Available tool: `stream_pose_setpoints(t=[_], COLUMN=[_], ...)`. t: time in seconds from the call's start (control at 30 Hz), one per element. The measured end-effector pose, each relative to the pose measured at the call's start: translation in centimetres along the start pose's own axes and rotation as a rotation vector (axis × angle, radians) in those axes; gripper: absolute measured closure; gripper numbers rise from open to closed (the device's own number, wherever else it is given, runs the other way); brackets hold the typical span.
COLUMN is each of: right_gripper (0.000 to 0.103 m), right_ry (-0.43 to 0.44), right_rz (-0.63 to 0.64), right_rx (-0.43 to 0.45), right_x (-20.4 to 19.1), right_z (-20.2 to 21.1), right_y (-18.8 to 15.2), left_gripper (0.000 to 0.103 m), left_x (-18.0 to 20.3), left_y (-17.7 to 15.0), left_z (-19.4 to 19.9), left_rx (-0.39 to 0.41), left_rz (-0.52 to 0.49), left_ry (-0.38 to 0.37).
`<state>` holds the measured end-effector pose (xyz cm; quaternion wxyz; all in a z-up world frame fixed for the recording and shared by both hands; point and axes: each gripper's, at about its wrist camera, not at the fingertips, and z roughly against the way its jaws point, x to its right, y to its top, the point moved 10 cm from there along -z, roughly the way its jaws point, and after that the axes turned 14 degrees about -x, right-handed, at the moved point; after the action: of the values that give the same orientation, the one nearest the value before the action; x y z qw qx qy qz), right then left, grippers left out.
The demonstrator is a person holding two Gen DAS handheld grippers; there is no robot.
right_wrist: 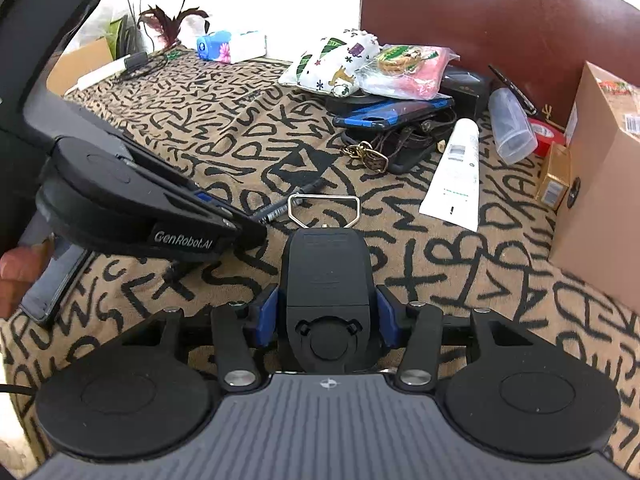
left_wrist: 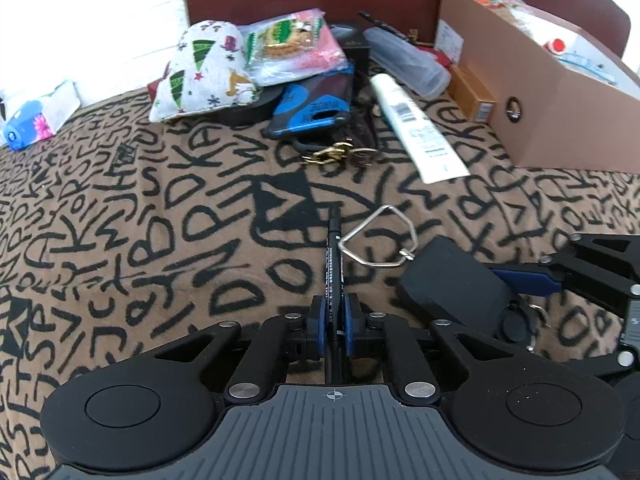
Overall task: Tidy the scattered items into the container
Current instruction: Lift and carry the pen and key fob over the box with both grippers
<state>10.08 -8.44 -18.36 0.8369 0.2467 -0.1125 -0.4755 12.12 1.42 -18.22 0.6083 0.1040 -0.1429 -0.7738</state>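
Box (left_wrist: 560, 120): seen at upper right of the left view; cardboard, stiff, already part filled.
Black device (right_wrist: 326, 280): centre of the right view; rigid, judged fairly heavy; clamped by its sides in the right gripper (right_wrist: 326, 316).
Pen (left_wrist: 334, 264): lower centre of the left view; light, slim, judged slippery; pinched mid-barrel by the left gripper (left_wrist: 335, 320), jaws clenched.
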Motion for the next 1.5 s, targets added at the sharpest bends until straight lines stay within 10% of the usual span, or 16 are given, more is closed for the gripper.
stream_pose_setpoints(t=[0.77,1.5], right_gripper=[0.048,0.048], right_ry=[-0.029,-0.382], right_rz=[-0.193,-0.267], right_rx=[0.264,0.453], right_x=[7.6,24.2], right_z=[12.0,21.8], right_y=[-0.8,4.0], left_gripper=[0.099,0.098], left_x=[10.5,27.1], left_y=[5.4,20.3], left_z=[9.9,15.3], left_rx=[0.197,0.371], left_rz=[-0.107,-0.319], left_ry=[-0.158,-0.286])
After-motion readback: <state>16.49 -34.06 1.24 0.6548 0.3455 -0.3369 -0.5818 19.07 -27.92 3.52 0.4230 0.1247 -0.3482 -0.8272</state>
